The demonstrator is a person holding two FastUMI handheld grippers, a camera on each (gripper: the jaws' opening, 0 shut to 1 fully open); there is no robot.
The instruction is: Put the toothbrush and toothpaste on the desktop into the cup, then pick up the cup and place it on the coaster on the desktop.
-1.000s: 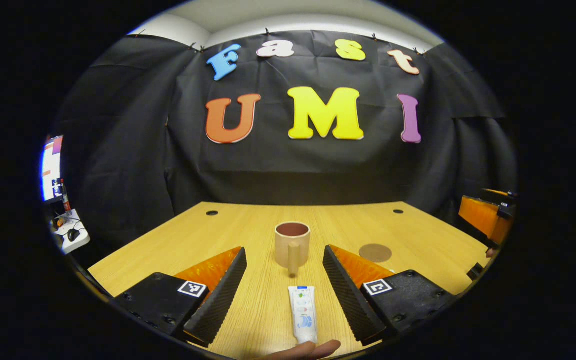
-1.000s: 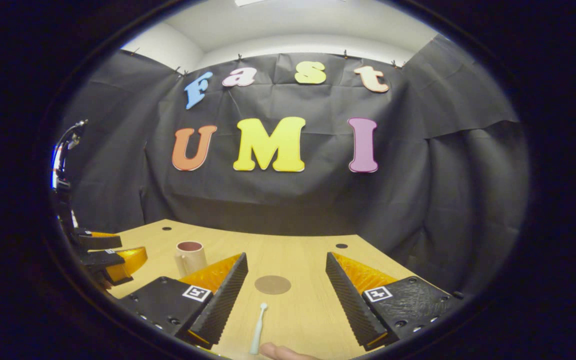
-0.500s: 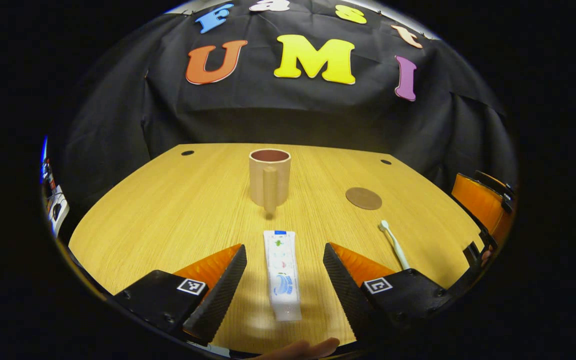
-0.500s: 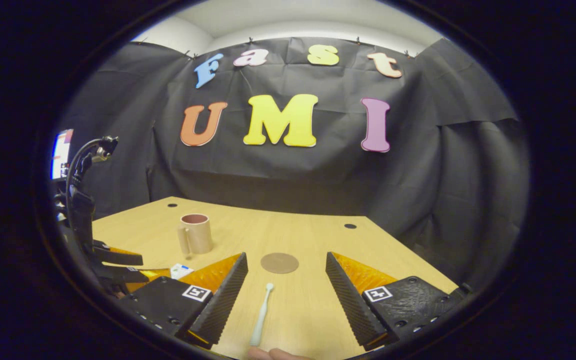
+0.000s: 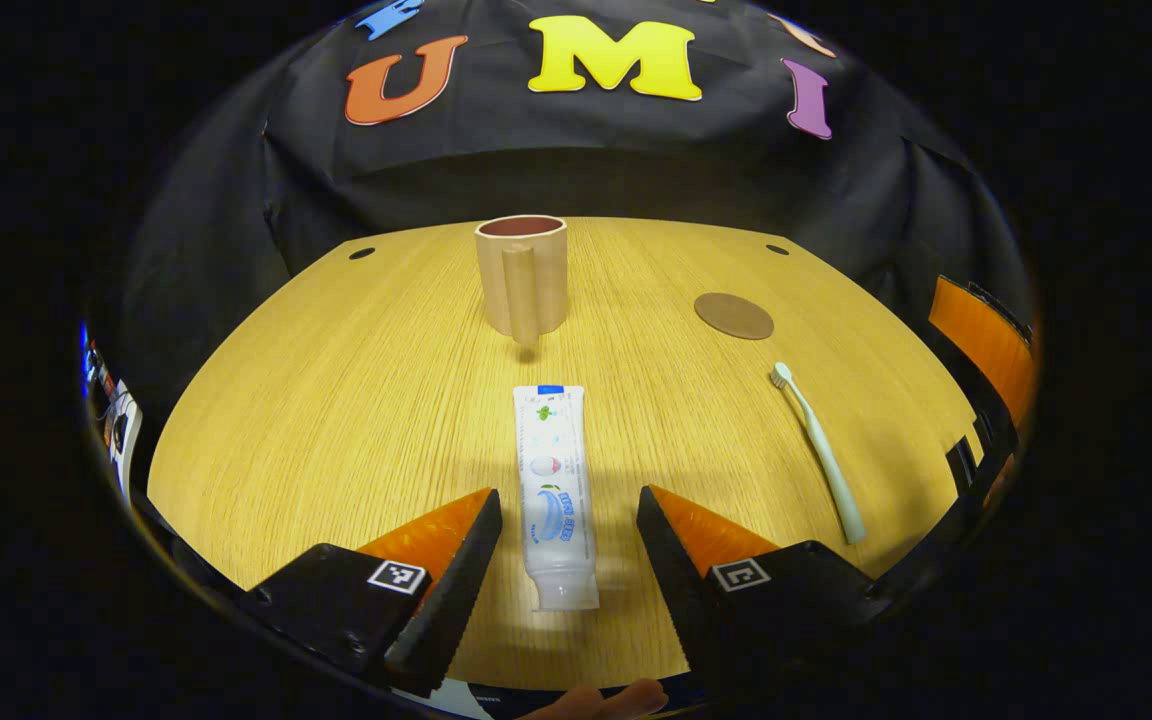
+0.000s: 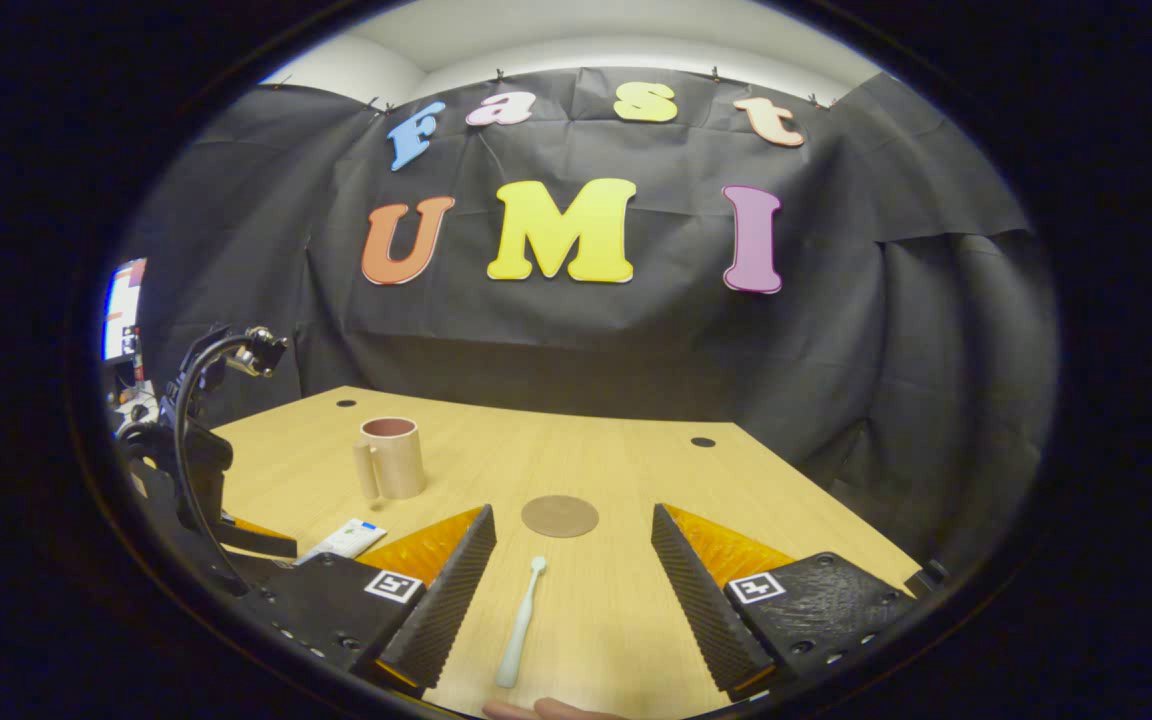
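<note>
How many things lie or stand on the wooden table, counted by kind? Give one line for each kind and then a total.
Cup: 1
Toothpaste tube: 1
Toothbrush: 1
Coaster: 1
Total: 4

Black-draped booth (image 6: 836,330), wooden desk (image 5: 356,400)

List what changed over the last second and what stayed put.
The left gripper tilted down and came over the toothpaste, open fingers either side. The right gripper rose slightly, open over the toothbrush. Nothing grasped. Cup, coaster, toothpaste and toothbrush stayed.
</note>
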